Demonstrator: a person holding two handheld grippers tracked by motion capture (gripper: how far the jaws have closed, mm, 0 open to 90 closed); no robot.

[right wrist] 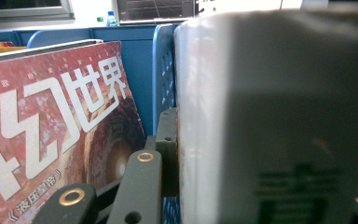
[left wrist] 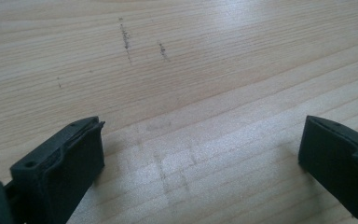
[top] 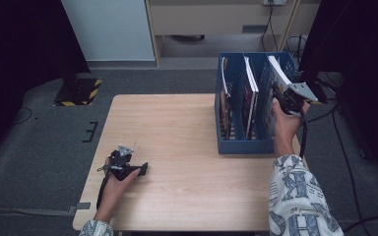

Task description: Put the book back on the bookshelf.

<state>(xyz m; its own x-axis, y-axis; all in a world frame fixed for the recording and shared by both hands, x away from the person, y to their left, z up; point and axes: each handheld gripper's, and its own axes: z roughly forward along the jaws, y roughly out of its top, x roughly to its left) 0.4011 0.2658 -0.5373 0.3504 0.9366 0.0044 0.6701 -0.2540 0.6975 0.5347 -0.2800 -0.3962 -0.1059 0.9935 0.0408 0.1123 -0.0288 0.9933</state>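
Between the right gripper's (top: 281, 96) jaws, a white-covered book (right wrist: 279, 116) is sitting clamped, inside the blue plastic file rack (top: 236, 145); the left gripper (top: 137, 169) is gaping, holding nothing.

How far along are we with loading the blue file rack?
Two magazines already stand in the blue file rack, one in the left slot, one in the middle. The right tool grips a white book at the right slot, not yet released. The left tool rests open on the table.

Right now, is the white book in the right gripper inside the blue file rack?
Partly in: the white book leans from the blue file rack's rightmost slot.
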